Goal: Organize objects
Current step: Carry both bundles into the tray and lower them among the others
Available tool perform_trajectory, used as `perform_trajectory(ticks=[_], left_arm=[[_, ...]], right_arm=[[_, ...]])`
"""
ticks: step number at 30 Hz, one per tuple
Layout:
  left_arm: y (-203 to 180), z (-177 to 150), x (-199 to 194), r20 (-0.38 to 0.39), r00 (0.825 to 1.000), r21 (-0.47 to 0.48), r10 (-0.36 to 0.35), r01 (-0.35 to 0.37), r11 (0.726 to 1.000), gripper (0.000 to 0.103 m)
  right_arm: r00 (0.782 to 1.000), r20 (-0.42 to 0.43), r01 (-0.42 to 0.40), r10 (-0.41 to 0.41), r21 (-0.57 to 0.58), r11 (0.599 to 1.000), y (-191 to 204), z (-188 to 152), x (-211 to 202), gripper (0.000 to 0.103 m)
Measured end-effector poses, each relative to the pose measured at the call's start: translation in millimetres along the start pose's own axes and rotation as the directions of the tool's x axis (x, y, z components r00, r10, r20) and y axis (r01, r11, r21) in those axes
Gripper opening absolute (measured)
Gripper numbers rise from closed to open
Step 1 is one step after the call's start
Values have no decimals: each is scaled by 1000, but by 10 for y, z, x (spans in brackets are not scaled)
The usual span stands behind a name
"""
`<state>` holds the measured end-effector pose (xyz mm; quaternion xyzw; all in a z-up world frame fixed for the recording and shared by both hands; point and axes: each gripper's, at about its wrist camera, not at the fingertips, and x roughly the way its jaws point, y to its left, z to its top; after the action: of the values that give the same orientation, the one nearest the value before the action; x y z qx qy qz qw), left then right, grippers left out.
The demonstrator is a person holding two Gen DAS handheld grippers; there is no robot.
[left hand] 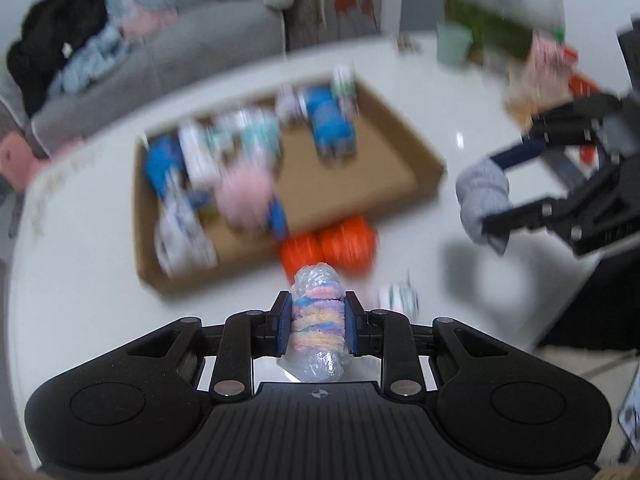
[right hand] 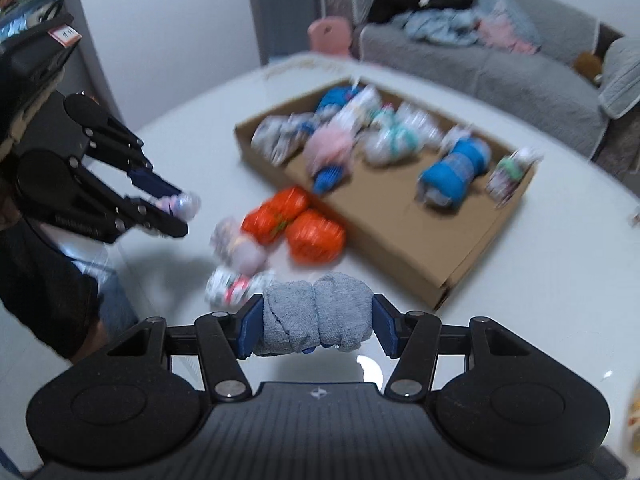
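Observation:
My left gripper (left hand: 317,326) is shut on a pastel striped roll in clear plastic wrap (left hand: 318,320), held above the white table (left hand: 92,312). My right gripper (right hand: 316,328) is shut on a grey rolled towel (right hand: 316,322); the same towel (left hand: 482,204) shows between its fingers at the right of the left wrist view. A shallow cardboard tray (left hand: 408,136) lies ahead with several wrapped rolls in it, blue, pink and white. Two orange bundles (left hand: 332,248) sit on the table against the tray's near edge. Across the table, the left gripper (right hand: 176,210) appears with its roll.
Two small wrapped bundles (right hand: 236,264) lie loose on the table near the orange ones. A green cup (left hand: 452,42) and clutter stand at the table's far right. A grey sofa (right hand: 520,72) with piled clothes lies beyond the table. A person's dark sleeve (right hand: 36,272) is at left.

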<state>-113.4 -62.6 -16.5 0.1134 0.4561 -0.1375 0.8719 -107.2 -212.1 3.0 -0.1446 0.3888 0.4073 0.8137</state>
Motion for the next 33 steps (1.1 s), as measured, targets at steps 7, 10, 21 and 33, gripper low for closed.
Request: perform_trajectory(ticks=[7,10,21,33], left_arm=[[128,720,212,110,993,-42,-35,40,998,32],[136,864,475,121,990,-76,-67,77,994,32],[362,634,1340,12,998,-166,-59,60,984,32],[657,746,1491,46,999,-79,28,-24,997,32]], right_arm=[[991,119,65,-65,4,998,-234,437,-102,53],[989,131,68,-64,-28,997,-306,599,68,53],[999,9,46,-46,-142,989,-457,713,795,53],[999,-36,-3,-6,-239,971,-427,853,1323,53]])
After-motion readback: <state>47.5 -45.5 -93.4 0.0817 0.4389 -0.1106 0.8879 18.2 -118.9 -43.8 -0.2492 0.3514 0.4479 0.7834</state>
